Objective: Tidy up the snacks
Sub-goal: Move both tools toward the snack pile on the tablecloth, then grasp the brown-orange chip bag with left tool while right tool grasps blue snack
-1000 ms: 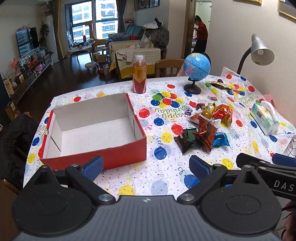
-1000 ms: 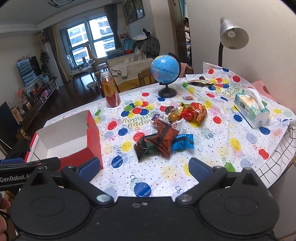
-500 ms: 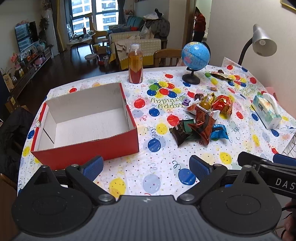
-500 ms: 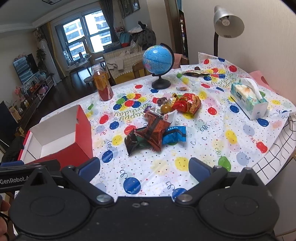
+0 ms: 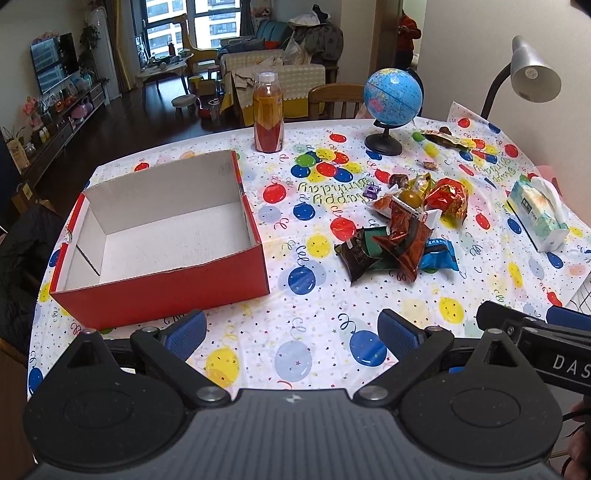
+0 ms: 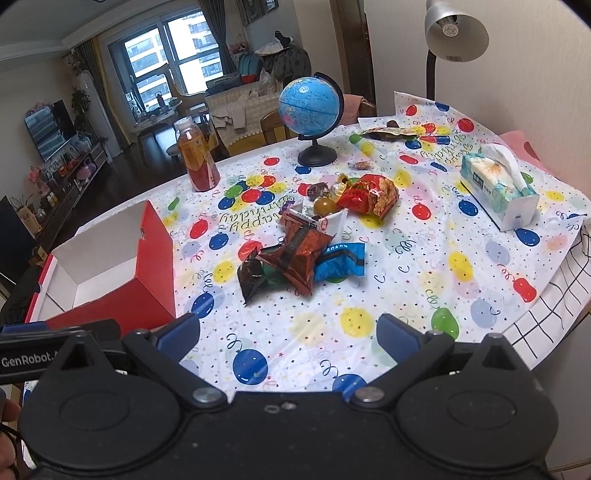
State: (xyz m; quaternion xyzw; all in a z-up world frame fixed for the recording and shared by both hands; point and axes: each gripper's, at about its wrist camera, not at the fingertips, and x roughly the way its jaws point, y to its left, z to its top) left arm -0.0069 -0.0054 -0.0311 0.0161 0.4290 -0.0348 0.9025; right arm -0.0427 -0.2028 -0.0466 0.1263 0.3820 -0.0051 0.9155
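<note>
The left hand-held gripper (image 5: 291, 328) hangs above the near edge of the counter (image 5: 317, 347), its blue-padded fingers spread wide with nothing between them. The right hand-held gripper (image 6: 288, 332) is likewise spread wide and empty, above the near edge. In the left wrist view the right tool's body shows the letters "DAS"; in the right wrist view the left tool's body reads "GenRobot.A", cut off there.

The snacks (image 5: 402, 229) lie in a loose pile on the counter, right of the red cardboard box (image 5: 162, 288) and apart from it. The pile includes a brown-red foil packet (image 6: 295, 254), a dark packet (image 6: 255, 277) partly under it, a blue packet (image 6: 341, 260) with small print too fine to read, and a red-orange bag (image 6: 369, 194) farther back. The box stands open, its white inside bare.

The balloon-patterned cloth (image 6: 406, 266) carries "Happy Birthday" in script, seen upside down. Farther back stand an orange drink bottle (image 5: 268, 112) and a blue globe (image 5: 392, 97). A tissue pack (image 6: 498, 190) lies at the right, near a grey desk lamp (image 6: 454, 27).
</note>
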